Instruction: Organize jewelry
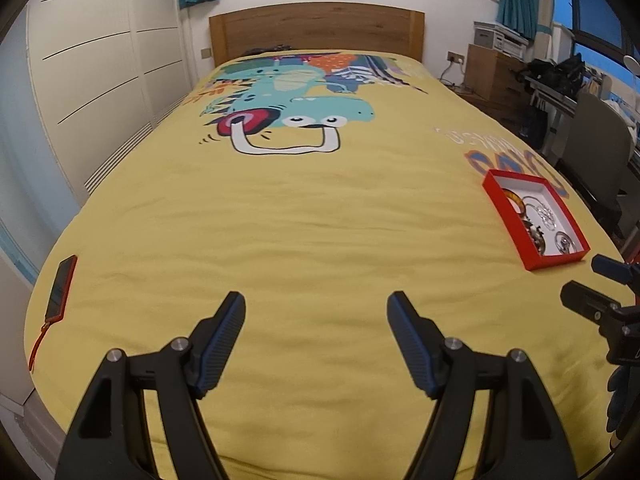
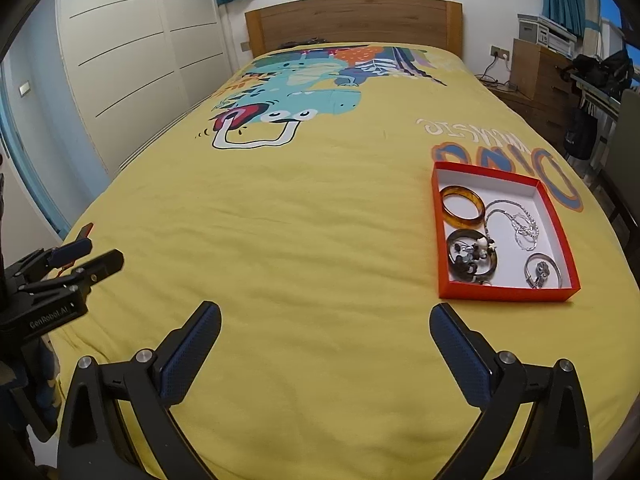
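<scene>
A red box (image 2: 504,292) with a white inside lies on the yellow bedspread, right of centre; it also shows in the left wrist view (image 1: 502,208). In it lie an amber bangle (image 2: 463,206), a silver chain necklace (image 2: 520,220), a dark bangle with beads (image 2: 471,256) and a silver piece (image 2: 543,271). My right gripper (image 2: 325,320) is open and empty above the bed's near end, left of and nearer than the box. My left gripper (image 1: 316,304) is open and empty, further left; it shows at the left edge of the right wrist view (image 2: 86,254).
A phone in a red case (image 1: 62,286) lies near the bed's left edge. A wooden headboard (image 2: 352,20) stands at the far end. White wardrobes (image 1: 100,80) line the left side. A chair (image 1: 600,152) and a cluttered desk stand right of the bed.
</scene>
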Motion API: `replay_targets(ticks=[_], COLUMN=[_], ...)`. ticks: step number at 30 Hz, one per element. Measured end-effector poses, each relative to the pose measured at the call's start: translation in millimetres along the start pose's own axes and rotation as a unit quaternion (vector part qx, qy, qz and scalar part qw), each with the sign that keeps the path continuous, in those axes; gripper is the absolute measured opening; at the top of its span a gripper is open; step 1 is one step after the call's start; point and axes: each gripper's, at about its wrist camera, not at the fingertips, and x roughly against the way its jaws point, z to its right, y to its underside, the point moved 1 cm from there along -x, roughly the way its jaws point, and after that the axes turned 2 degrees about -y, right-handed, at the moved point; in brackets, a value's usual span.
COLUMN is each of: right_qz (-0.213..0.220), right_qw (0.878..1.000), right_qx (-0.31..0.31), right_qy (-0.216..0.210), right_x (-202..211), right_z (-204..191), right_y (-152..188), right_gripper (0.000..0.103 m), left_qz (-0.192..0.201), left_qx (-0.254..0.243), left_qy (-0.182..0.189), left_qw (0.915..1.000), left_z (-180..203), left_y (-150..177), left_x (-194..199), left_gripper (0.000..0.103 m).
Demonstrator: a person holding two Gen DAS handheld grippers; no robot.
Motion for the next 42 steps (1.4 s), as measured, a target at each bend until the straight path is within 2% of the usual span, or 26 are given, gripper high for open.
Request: replay_targets(ticks=[9,18,21,32,37,42], right_qz=[0.013,0.024,0.028,0.029,0.038,0.047], right_qw=[1.0,0.999,0.999,0.997,0.995,0.994], right_qx=[-0.009,-0.014,-0.018,-0.022,-0.02,-0.039], right_qy=[0.019,0.037,0.042,0.068,0.086,0.093], right_x=[6,9,10,30,51,61], right_z=[-8,-6,-3,24,41,55], right_y=[3,8,11,27,32,36], right_gripper=[0.102,0.102,0.102,0.102,0.102,0.102], left_qz=[0.002,0.008,0.01,-0.007,0.002,0.006], left_qx=[0.016,0.021,0.019,0.01,0.0,-0.004], left_qy=[-0.023,-0.047,-0.061,-0.043,-0.042,-0.05], left_qw=[0.9996,0.9987,0.9979,0.999,0.9991,0.9987], left_z=[-27,-31,-25,11,32,36], left_y=[6,12,14,25,25,29], left_x=[4,3,1,-8,0,9], left_gripper=[0.072,0.072,0.072,0.072,0.072,0.072])
